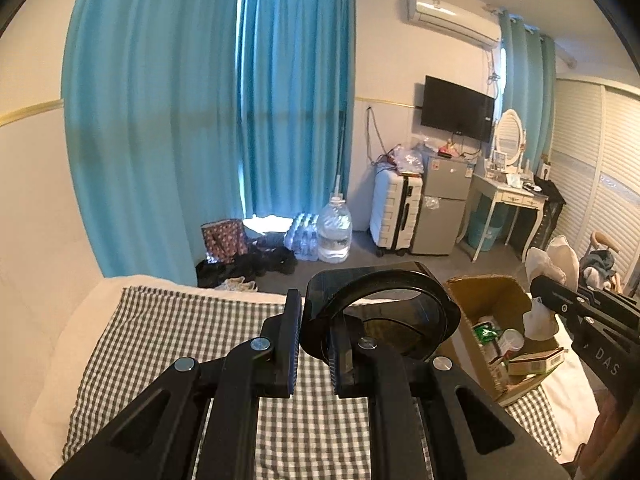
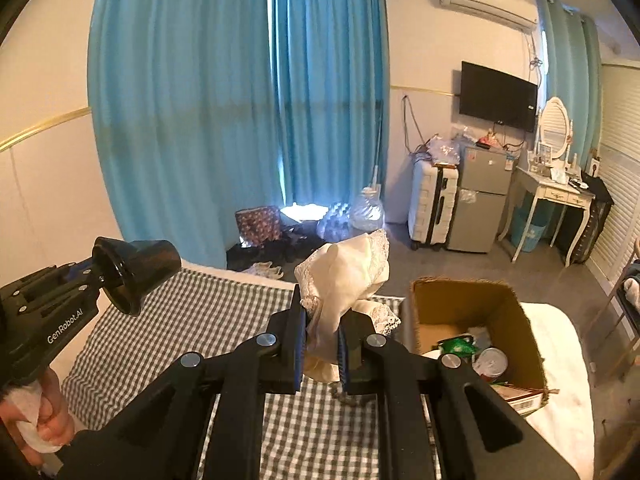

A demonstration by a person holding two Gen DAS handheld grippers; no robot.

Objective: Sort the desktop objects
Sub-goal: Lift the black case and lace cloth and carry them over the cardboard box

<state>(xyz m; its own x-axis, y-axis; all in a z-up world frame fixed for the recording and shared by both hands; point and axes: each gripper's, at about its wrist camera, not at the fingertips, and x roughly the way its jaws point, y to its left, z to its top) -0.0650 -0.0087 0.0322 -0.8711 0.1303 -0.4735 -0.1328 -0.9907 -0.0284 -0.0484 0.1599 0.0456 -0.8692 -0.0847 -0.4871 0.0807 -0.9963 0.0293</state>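
The left gripper (image 1: 312, 344) is clamping its jaws on the rim of a dark glossy cup (image 1: 380, 312), holding it above the checked cloth (image 1: 168, 340). The right gripper (image 2: 322, 344) is pinching a cream lace-edged cloth (image 2: 348, 276), which is bunching up over its fingers. Both are hanging just left of the open cardboard box (image 2: 516, 316), which is sitting on the bed beside the checked cloth and holding a can and packets. Beyond the box, teal curtains (image 1: 180, 120), a white suitcase (image 1: 394, 212), a small grey fridge (image 1: 442, 208) and a wall-mounted television (image 1: 458, 108) are filling the room.
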